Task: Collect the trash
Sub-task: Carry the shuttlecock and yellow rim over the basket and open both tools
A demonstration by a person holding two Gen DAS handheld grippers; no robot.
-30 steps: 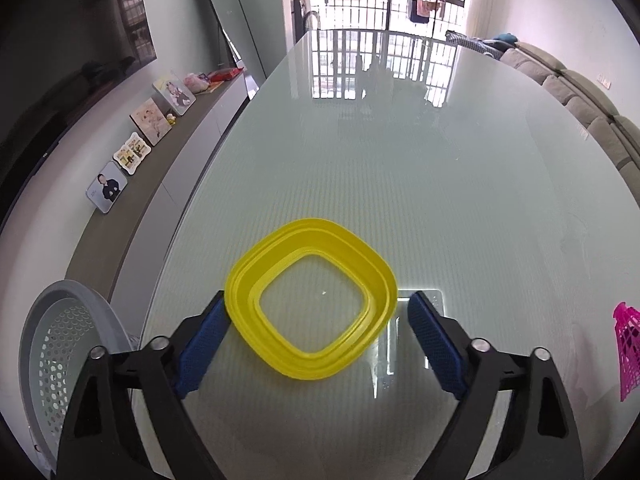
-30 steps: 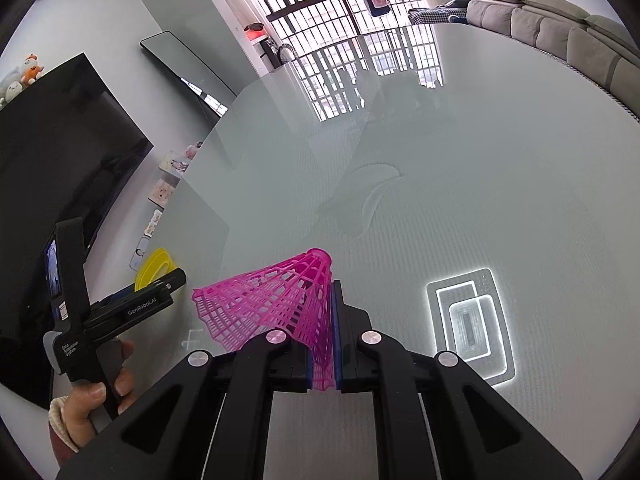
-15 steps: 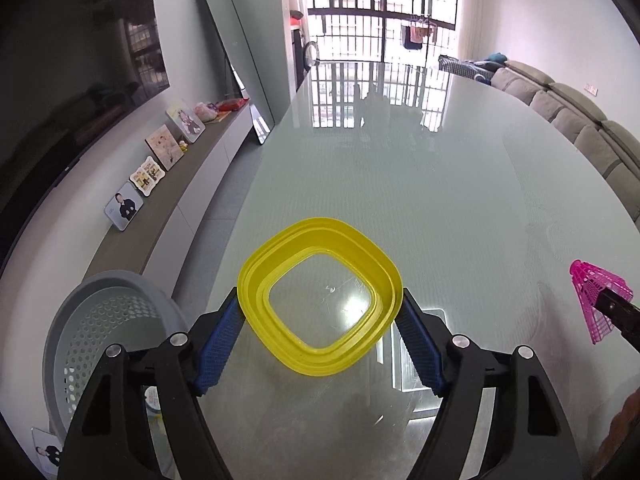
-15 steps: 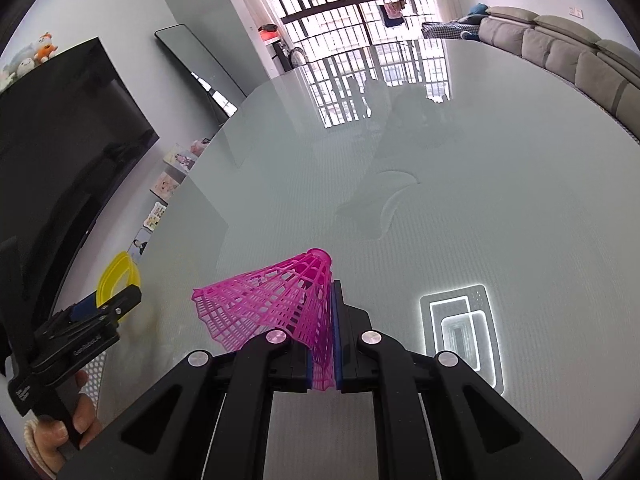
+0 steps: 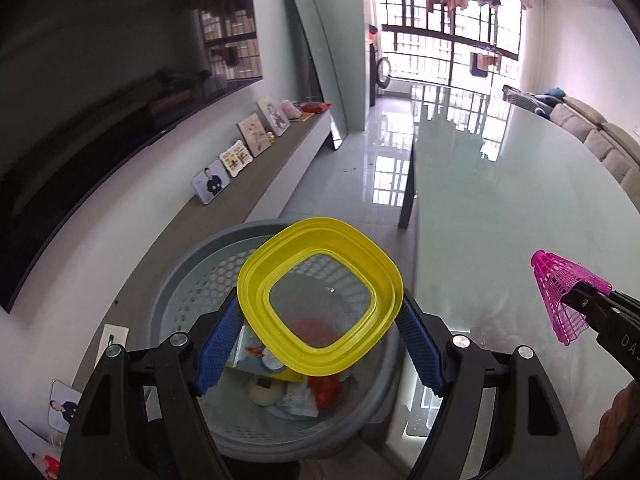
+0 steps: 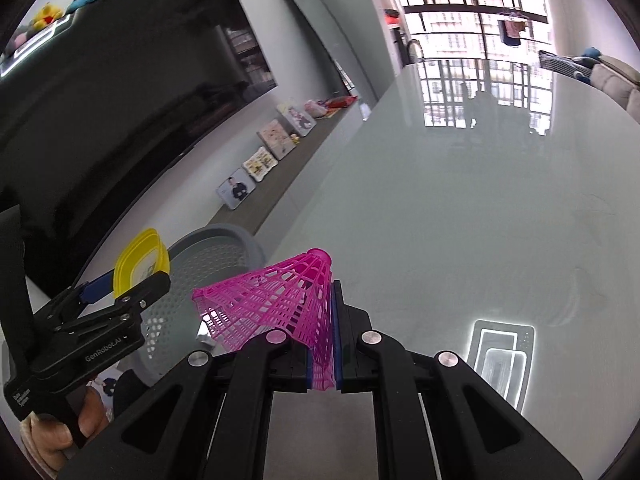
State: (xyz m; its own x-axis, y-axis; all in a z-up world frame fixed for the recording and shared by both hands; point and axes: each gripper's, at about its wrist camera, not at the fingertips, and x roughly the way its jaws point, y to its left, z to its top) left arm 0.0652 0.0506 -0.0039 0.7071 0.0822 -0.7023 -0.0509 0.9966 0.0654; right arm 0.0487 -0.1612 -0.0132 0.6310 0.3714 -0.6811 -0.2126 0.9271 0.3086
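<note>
The left tongs (image 5: 320, 332) hold a yellow square lid (image 5: 320, 298) with a clear centre, its 2 blue pads spread wide and pressing on opposite edges of the lid, which hangs tilted right over the mouth of the grey perforated laundry-style basket (image 5: 192, 280) standing on the floor beside the glass worktop (image 5: 500, 208). Down in the basket lie wrappers and other scraps, seen partly through the lid. The right tongs (image 6: 322, 344) are clamped tight on the skirt of a pink plastic shuttlecock (image 6: 276, 300), whose cork end points away over the worktop, near the basket rim but not yet above the opening. I judge this the dropping step: both pieces are carried to the bin and neither is released. The next move calls for the left tongs to spread wider so the lid falls flat inside rather than catching on the rim, and for the right hand to shift sideways until the shuttlecock is over the opening before letting go.
</note>
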